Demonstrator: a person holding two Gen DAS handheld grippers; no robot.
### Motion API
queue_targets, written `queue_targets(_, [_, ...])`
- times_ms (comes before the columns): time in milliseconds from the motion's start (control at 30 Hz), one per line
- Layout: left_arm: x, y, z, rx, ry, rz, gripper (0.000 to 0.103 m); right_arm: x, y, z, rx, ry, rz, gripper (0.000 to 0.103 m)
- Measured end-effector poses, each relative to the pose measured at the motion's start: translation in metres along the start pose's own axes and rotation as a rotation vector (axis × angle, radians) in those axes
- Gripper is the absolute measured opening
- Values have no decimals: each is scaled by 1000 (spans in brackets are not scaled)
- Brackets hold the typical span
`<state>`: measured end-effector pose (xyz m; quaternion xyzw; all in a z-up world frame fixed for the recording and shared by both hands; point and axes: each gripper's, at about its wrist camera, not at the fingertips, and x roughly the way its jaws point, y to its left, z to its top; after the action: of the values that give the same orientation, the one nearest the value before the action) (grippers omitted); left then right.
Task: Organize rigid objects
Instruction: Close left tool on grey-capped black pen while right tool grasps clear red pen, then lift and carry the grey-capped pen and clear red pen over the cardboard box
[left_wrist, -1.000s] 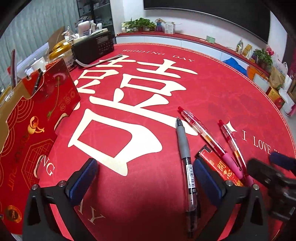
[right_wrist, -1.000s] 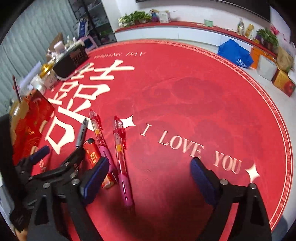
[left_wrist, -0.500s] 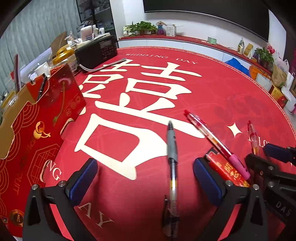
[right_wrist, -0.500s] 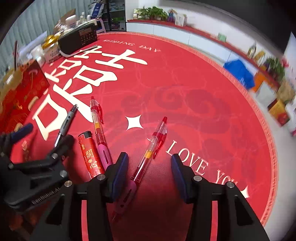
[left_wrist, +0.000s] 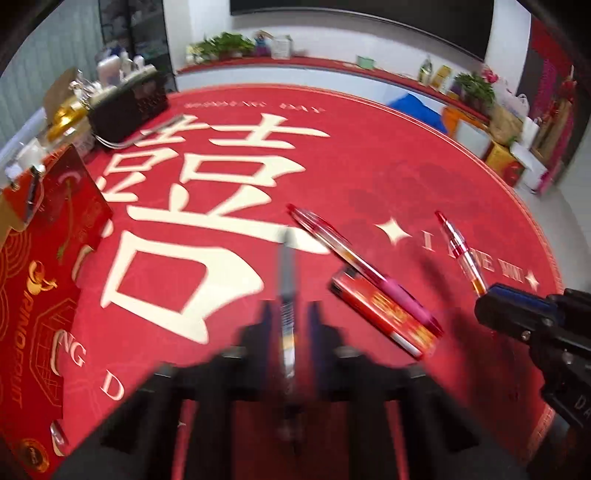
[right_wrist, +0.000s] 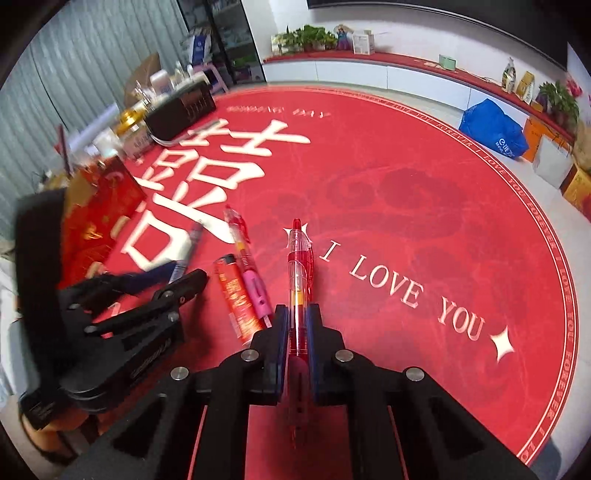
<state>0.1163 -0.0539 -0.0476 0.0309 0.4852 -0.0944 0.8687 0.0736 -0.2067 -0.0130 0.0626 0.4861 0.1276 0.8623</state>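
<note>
**Both grippers close on a pen each**

The left gripper (left_wrist: 287, 325), wide apart half a second ago, has just snapped together and now clamps the grey pen (left_wrist: 286, 291) across its barrel, tip pointing far across the red mat (left_wrist: 369, 162). The view is blurred, but the pen sits plainly between the pads. The right gripper (right_wrist: 296, 334) has likewise just been closing and now pinches the red pen (right_wrist: 298, 280), which points toward the far side.

Left lying on the mat between the two are the pink-grip pen (right_wrist: 248, 269) and the red lighter (right_wrist: 236, 295), side by side and touching. The red box (left_wrist: 40, 288) stands at the near left, probably the place for them.

Judging by this, both pens are secured and ready to lift; two items remain.
</note>
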Motion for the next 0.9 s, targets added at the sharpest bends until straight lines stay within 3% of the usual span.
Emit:
queue_targets(167, [-19,-1,-17,-54,1,-50,10,-20,-4,-15,52,-18,40,11])
queue_targets(500, [-76,-21,-46,-11,-110,0,10,-40,-11,-46,127,-23,62,11])
queue_targets(900, [-99,-22,-62,-18,-148,44,10,-53,1,-61,128,-34,69,11])
